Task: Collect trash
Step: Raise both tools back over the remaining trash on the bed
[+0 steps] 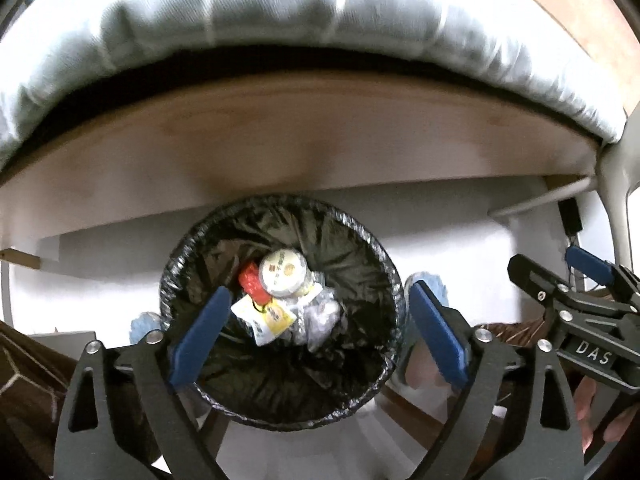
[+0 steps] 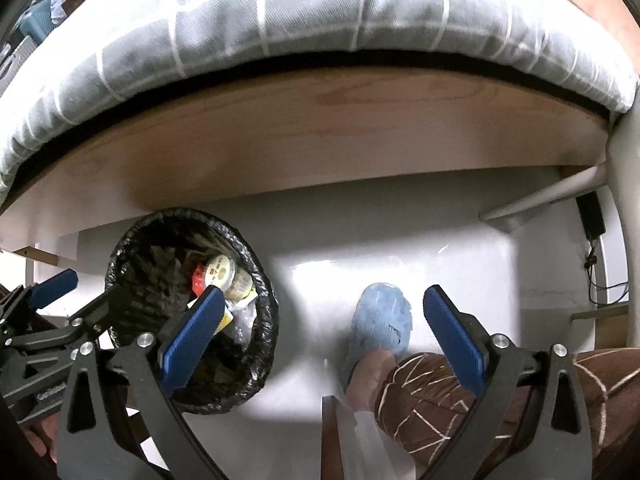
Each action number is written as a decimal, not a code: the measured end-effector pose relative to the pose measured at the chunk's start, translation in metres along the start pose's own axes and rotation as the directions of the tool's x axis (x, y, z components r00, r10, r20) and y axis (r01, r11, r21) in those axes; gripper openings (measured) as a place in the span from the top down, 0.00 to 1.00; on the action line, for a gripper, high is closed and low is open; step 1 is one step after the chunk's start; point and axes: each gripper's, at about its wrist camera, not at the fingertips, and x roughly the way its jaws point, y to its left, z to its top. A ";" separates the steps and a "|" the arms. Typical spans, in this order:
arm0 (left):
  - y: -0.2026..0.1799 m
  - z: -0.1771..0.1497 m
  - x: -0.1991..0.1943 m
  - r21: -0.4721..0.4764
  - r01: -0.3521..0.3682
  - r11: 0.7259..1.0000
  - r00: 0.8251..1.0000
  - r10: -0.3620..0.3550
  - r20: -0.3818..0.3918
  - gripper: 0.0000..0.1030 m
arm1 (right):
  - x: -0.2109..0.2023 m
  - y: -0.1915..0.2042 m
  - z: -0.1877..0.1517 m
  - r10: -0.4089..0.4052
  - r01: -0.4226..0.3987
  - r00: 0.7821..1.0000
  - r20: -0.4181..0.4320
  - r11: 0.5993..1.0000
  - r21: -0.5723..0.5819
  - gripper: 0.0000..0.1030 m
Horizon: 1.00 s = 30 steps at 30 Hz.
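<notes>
A round bin with a black liner [image 1: 352, 396] stands on the white floor below the bed edge. It holds trash: a round white lidded cup [image 1: 283, 272], a red wrapper [image 1: 251, 281], a yellow-white packet [image 1: 267, 320] and crumpled clear plastic [image 1: 320, 320]. My left gripper [image 1: 316, 332] is open and empty, hovering directly over the bin. The right gripper [image 1: 576, 280] shows at the right of that view. In the right wrist view the right gripper [image 2: 324, 336] is open and empty over the floor, with the bin [image 2: 256, 372] to its left and the left gripper [image 2: 56, 284] over it.
A bed with a grey checked quilt [image 2: 280, 12] and wooden side rail [image 2: 320, 136] spans the top. A foot in a blue slipper [image 2: 380, 320] and a brown patterned trouser leg [image 2: 432, 400] stand right of the bin. A white bed leg [image 2: 624, 240] and cables are at right.
</notes>
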 end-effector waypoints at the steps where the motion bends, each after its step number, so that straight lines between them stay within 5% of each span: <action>1: 0.000 0.000 -0.005 0.005 -0.009 1.000 1.000 0.009 0.017 0.10 | -0.002 0.001 0.001 0.002 -0.002 1.000 0.005 1.000 -0.005 0.07; 21: 0.037 0.014 -0.095 -0.056 -0.041 0.998 0.983 0.051 0.174 0.06 | -0.079 0.018 0.034 0.081 -0.076 0.982 0.173 0.997 -0.032 0.07; 30: 0.070 0.038 -0.154 -0.092 -0.031 0.995 0.959 0.055 0.278 0.06 | -0.124 0.042 0.060 0.106 -0.088 0.960 0.260 0.993 -0.080 0.07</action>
